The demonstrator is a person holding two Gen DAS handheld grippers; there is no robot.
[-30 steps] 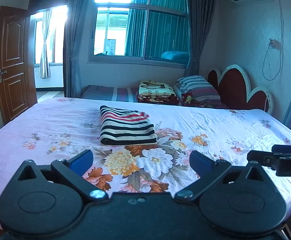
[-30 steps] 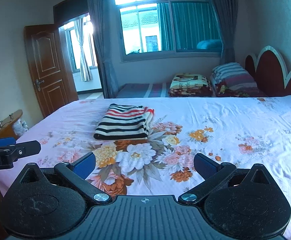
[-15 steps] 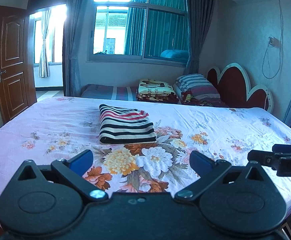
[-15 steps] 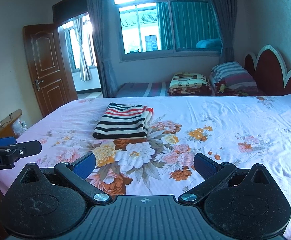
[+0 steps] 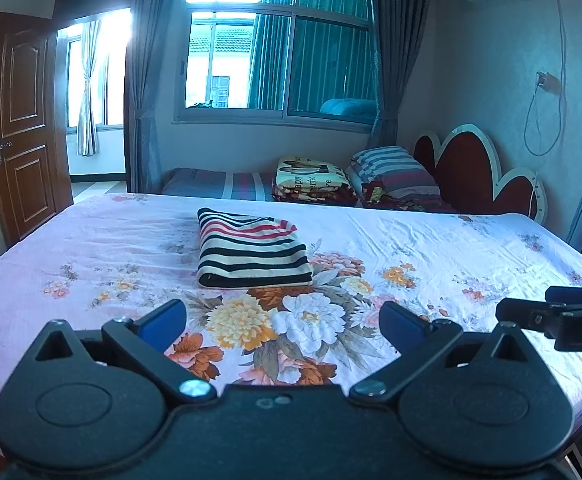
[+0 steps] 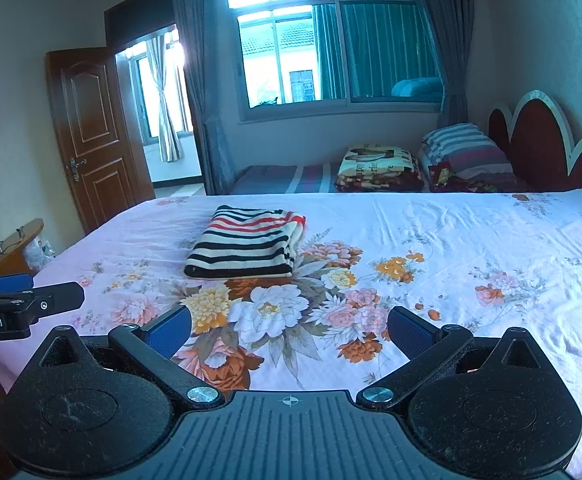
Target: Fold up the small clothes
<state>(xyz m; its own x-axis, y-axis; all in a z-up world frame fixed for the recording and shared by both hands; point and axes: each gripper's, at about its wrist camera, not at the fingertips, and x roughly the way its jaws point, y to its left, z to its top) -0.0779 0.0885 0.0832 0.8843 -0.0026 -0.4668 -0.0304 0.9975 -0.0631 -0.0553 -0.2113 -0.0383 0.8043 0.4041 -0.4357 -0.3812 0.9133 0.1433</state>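
Striped garment (image 5: 251, 250) sits folded mid-frame on the bed (image 5: 451, 240); left gripper (image 5: 283, 322) and right gripper (image 6: 289, 330) gape wide, empty, low in frame. Best leave it undisturbed.

The right gripper (image 5: 563, 316) is cut off by the left view's right edge. The blanket's (image 5: 311, 178) printed lettering is too small to read.

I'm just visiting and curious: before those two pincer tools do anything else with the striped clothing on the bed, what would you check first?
1. Striped garment folded into a neat rectangle: ok.
2. It lies flat on the floral bedsheet: ok.
3. Left gripper open, holding nothing: ok.
4. Right gripper open, holding nothing: ok.
5. Both grippers apart from the garment: ok.
6. More clothes waiting to be folded: cannot tell.
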